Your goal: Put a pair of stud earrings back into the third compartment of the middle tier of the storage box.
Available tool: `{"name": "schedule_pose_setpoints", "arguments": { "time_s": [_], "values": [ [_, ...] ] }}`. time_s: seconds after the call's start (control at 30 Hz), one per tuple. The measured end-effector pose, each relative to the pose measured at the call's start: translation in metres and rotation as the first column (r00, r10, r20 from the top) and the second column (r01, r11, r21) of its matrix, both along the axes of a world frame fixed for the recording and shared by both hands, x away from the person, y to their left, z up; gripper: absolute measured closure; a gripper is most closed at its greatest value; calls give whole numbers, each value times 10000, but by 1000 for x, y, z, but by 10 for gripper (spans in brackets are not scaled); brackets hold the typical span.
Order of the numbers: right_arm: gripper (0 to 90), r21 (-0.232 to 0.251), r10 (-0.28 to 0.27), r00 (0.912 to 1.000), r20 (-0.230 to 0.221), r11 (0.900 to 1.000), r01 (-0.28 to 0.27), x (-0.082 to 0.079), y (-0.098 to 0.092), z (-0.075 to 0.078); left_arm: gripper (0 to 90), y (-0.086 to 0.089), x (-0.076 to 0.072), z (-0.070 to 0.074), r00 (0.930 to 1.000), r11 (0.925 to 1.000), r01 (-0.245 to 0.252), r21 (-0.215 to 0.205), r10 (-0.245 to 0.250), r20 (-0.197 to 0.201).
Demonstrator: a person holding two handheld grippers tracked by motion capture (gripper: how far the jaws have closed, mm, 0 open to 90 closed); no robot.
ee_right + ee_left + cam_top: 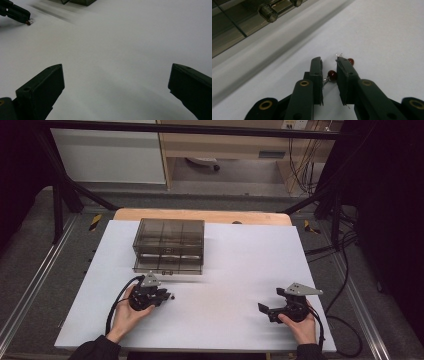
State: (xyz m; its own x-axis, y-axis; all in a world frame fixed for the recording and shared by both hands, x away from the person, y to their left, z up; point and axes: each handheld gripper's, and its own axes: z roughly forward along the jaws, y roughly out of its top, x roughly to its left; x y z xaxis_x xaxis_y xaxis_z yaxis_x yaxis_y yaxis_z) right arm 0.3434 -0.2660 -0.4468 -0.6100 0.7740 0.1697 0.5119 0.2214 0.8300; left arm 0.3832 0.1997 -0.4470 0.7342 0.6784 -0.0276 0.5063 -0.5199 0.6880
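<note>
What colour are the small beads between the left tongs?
Dark red beads, on thin silver wire; the left gripper view shows them best.

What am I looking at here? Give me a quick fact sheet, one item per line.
Surface: white table
Box: smoky see-through drawer box, far left part of the table, lower drawer slightly out
Left gripper: jaws nearly closed around small dark red beads on thin wire; firm grip cannot be told
Right gripper: jaws wide apart, holding nothing, resting near the table's right front
Hands: one on each gripper
</note>
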Motion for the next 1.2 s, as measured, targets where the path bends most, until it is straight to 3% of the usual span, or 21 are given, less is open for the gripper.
{"name": "schedule_pose_setpoints", "arguments": {
  "time_s": [1.2],
  "values": [
    [10,-40,47,10000,-88,10000,-47,0,1,0,748,3,-12,24,9999,9995,-92,-315,94,55]
  ]
}}
